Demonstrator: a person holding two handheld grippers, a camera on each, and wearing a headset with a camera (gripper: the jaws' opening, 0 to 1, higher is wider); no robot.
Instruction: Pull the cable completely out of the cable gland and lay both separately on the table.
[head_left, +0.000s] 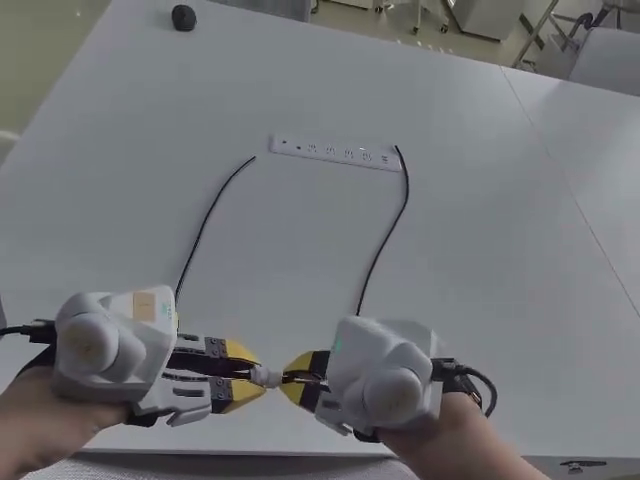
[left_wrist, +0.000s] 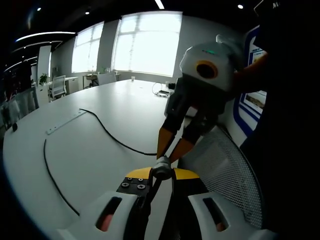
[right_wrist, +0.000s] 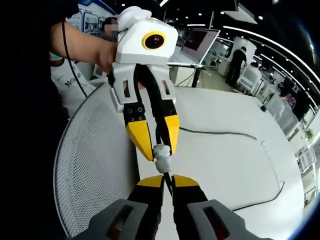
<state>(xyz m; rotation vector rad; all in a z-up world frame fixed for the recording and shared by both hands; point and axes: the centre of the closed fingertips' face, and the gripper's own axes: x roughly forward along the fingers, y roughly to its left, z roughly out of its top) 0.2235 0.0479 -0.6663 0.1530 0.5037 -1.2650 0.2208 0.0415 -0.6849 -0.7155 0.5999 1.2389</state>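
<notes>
Over the near table (head_left: 480, 250) edge, left tongs (head_left: 250, 379) are clamped on the white cable gland (head_left: 266, 377), right tongs (head_left: 292, 380) pinching the black cable (head_left: 387, 240) just beside it.

**Table** (head_left: 480, 260): carries the strip, the cable and the small object.

**Power strip** (head_left: 335, 152): lies flat on the table at 12 o'clock from the grippers, well apart from them, with its long axis running 9 to 3.

**Cable** (head_left: 385, 235): two stretches lie on the table.
- One leaves the strip's 3 o'clock end, heads toward 6 and goes behind the right gripper (head_left: 292, 381).
- The other starts just beside the strip's 9 o'clock end, heads toward 7 and goes behind the left gripper (head_left: 248, 378).

**Small object** (head_left: 183, 17): sits at 11 o'clock near the far edge, well apart from the strip.

**Cable gland** (head_left: 266, 377): sits over the table's 6 o'clock edge, between the grippers, with the left gripper at its 9 and the right gripper at its 3.

**Mesh chair** (right_wrist: 95, 165): stands off the 6 o'clock edge, below the grippers.
</notes>
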